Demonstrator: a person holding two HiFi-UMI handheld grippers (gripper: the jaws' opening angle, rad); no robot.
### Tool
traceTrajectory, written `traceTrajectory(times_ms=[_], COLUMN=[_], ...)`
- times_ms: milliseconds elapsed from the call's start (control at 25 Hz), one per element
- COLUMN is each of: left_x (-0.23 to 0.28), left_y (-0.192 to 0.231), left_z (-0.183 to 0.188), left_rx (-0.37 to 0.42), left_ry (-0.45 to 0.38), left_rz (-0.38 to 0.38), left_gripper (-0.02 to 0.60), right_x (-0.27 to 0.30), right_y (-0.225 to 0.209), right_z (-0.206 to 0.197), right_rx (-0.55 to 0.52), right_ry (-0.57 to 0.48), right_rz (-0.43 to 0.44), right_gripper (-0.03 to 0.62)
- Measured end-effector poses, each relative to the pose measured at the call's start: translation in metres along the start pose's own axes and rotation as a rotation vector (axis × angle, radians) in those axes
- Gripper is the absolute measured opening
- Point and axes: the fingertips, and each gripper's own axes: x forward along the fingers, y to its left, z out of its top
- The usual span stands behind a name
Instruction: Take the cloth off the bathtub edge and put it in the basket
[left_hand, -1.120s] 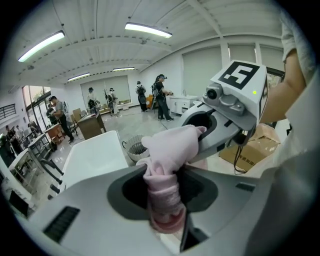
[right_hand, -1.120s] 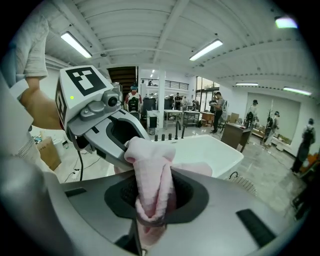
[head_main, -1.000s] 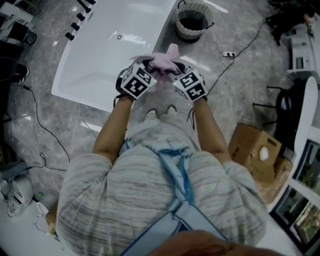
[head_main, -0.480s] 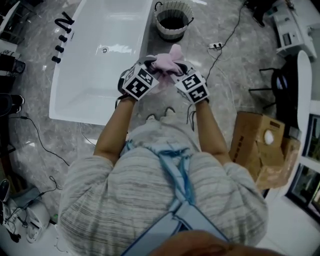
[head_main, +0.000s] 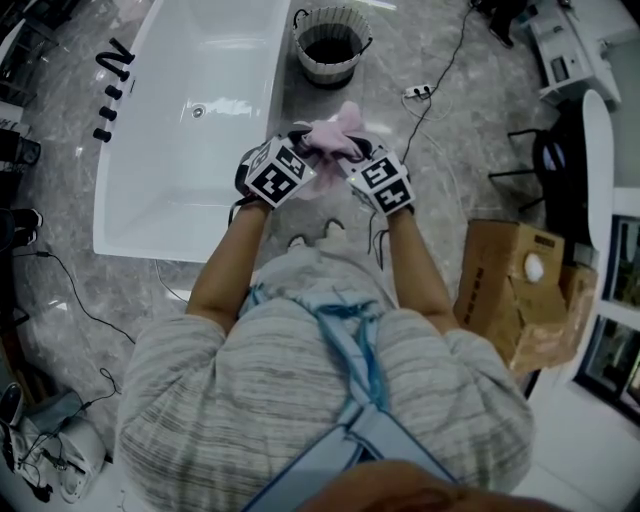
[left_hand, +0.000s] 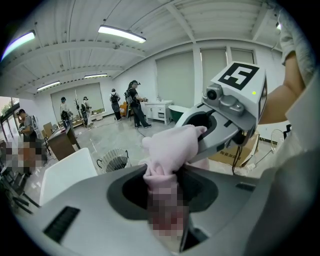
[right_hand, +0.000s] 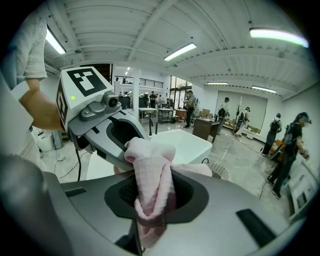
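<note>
A bunched pink cloth (head_main: 335, 135) hangs in the air between my two grippers, above the grey floor beside the white bathtub (head_main: 190, 120). My left gripper (head_main: 300, 150) is shut on one end of the pink cloth (left_hand: 170, 150), and my right gripper (head_main: 352, 155) is shut on the other end of the pink cloth (right_hand: 150, 175). The two grippers point toward each other, almost touching. The round woven basket (head_main: 327, 45) stands on the floor ahead of them, just past the tub's corner, and the basket (left_hand: 114, 161) also shows in the left gripper view.
A cardboard box (head_main: 515, 290) lies on the floor at my right. A power strip and cable (head_main: 418, 92) run across the floor right of the basket. Black taps (head_main: 110, 75) line the tub's left rim. Several people (left_hand: 125, 102) stand far off in the room.
The basket and bathtub have shifted leftward and nearer in the head view as I move. Both grippers keep their hold on the cloth, close together as before.
</note>
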Motion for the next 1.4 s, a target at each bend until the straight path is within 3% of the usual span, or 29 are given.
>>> traceTrajectory(times_ms=[600, 1400], left_x=[0.018, 0.124], left_y=[0.03, 0.119], left_z=[0.005, 0.083], left_rx=[0.0, -0.033], left_ry=[-0.009, 0.036], left_rz=[-0.018, -0.003], left_gripper=[0.141, 0.141], right_x=[0.023, 0.065], right_y=[-0.026, -0.179], right_z=[0.008, 0.018], right_rx=[-0.003, 0.007], right_ry=[0.016, 0.018], right_rz=[0.004, 0.067], right_gripper=[0.094, 0.094])
